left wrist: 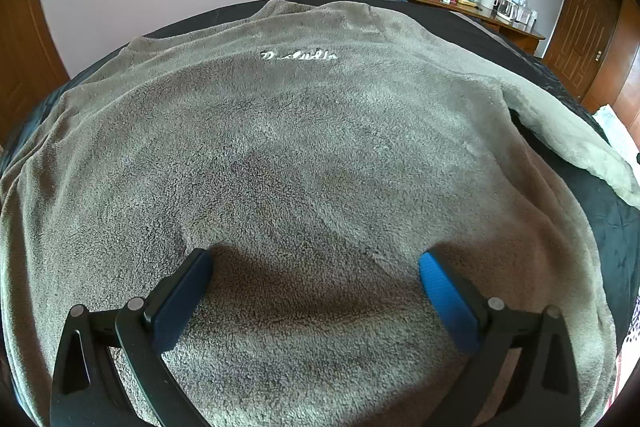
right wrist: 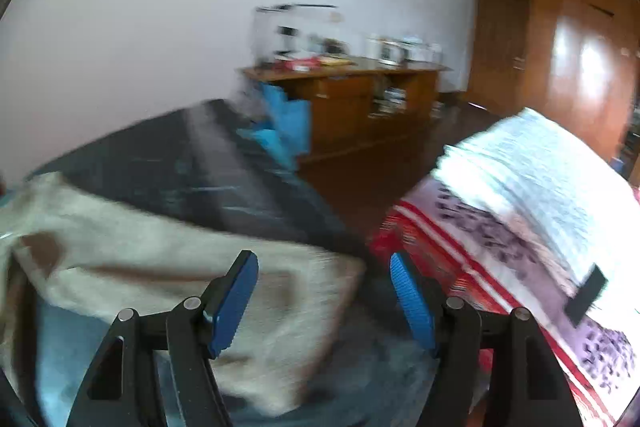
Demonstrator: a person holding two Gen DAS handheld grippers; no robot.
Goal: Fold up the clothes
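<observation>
Your left gripper hangs low over the grey fleece sweatshirt, jaws spread wide and holding nothing. The sweatshirt lies flat on the dark bed, hem nearest you and collar far off, so its long axis runs straight ahead of those jaws. Your right gripper is also wide open and empty, off the sweatshirt's right edge, with a fleece corner just below and left of it in a blurred view. That right side looks closest for your first fold.

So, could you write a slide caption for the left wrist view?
Open left hand-held gripper over a grey fleece sweater spread flat on a dark bed.
</observation>
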